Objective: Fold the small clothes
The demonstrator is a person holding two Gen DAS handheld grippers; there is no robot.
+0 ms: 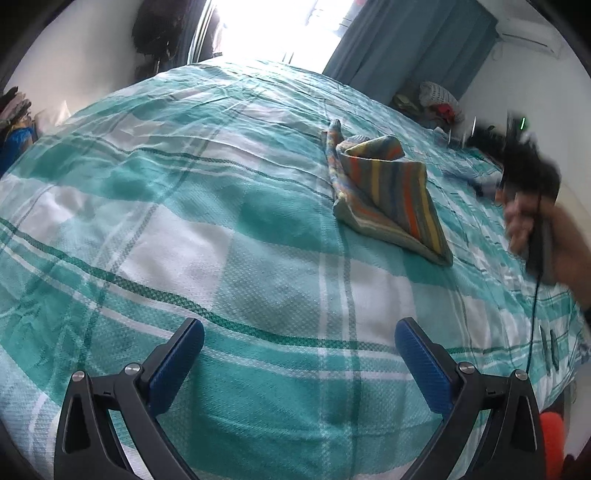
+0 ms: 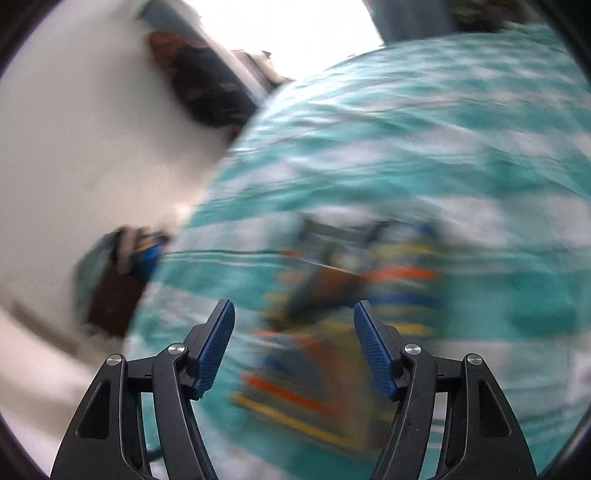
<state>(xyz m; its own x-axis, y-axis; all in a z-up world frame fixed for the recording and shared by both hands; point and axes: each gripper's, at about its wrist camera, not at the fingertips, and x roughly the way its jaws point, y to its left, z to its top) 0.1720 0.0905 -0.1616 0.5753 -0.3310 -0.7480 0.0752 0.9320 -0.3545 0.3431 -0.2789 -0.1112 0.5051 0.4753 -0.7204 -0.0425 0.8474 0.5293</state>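
A small striped garment point(image 1: 384, 192) in grey, orange, yellow and blue lies folded on the teal and white checked bedspread point(image 1: 207, 229), one corner standing up loosely. My left gripper point(image 1: 299, 332) hovers over the bedspread, well short of the garment, jaws wide open and empty. In the left wrist view the right gripper point(image 1: 532, 177) appears blurred at the right edge, held by a hand point(image 1: 521, 221), past the garment. In the blurred right wrist view my right gripper point(image 2: 293, 314) is open above the striped garment point(image 2: 332, 332), with nothing between the pads.
A blue curtain point(image 1: 410, 44) and a bright window stand behind the bed. A pile of clothes point(image 1: 436, 103) sits at the far right corner. Dark clothing point(image 1: 162, 33) hangs on the left wall. An orange object point(image 1: 552, 443) shows at the lower right.
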